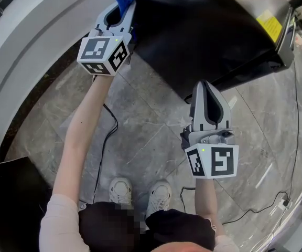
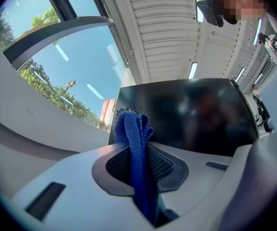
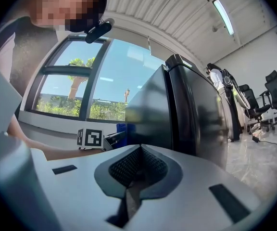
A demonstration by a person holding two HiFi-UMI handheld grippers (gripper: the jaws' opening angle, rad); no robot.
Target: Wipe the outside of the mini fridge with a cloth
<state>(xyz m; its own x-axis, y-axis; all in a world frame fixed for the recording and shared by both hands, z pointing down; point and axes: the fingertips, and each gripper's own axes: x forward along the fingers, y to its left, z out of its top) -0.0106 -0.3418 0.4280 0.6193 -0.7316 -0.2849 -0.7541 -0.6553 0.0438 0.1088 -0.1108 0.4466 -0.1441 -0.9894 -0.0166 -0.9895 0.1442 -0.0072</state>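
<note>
left gripper clamps cloth, apparently touching mini fridge | cable crosses floor

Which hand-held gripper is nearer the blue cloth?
Left. The left hand-held gripper is shut on the blue cloth beside the mini fridge; the right hand-held gripper, shut and empty, is apart from it.

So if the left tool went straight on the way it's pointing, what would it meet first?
The mini fridge, probably: the blue cloth pinched in the left tool sticks out ahead and would touch its black panel first. How near is hard to judge.
</note>
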